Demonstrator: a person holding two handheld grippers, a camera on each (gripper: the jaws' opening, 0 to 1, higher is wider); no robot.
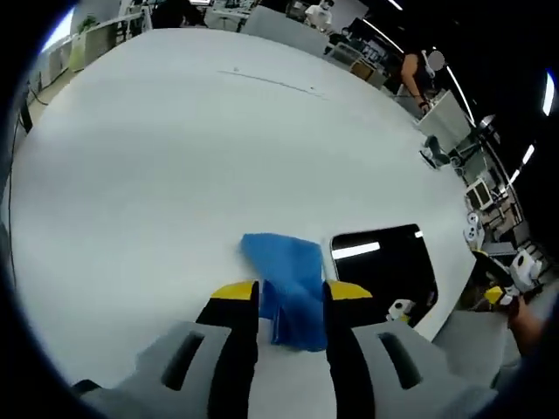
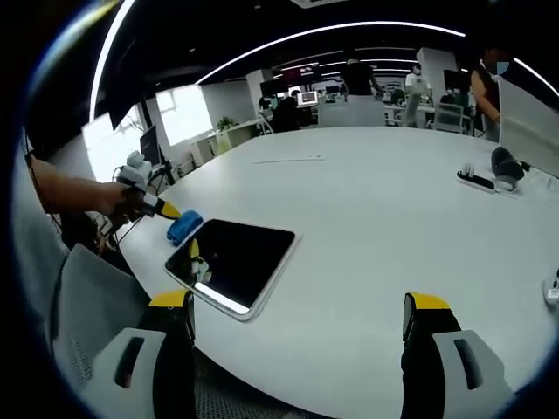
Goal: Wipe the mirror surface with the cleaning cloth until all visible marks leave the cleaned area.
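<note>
A blue cleaning cloth [image 1: 288, 288] is seen between the yellow-tipped fingers [image 1: 236, 292] of the left gripper [image 1: 292, 297] in the left gripper view. The fingers stand close on either side of it, and the cloth appears to be clamped there, with its free part lying forward on the white table [image 1: 192, 148]. Just beside the cloth, on its right in that view, the mirror [image 1: 384, 266] lies flat near the table edge, its dark surface returning a strip of ceiling light. The cloth is judged to be held at the mirror's side so that it can be drawn straight across the glass.

In the right gripper view, the right gripper [image 2: 297, 319] is held well back from the mirror [image 2: 236, 257], with its fingers [image 2: 175, 305] spread wide apart and nothing between them. This stance is judged to keep the working area free and the whole mirror in sight. The left gripper [image 2: 144, 196] is seen there at the mirror's far corner, carried by the person's hand [image 2: 113, 199], with the cloth [image 2: 183, 227] touching or just off the mirror's edge; which of the two cannot be told.

No marks can be made out on the glass at this size. Wiping is judged not yet begun.
</note>
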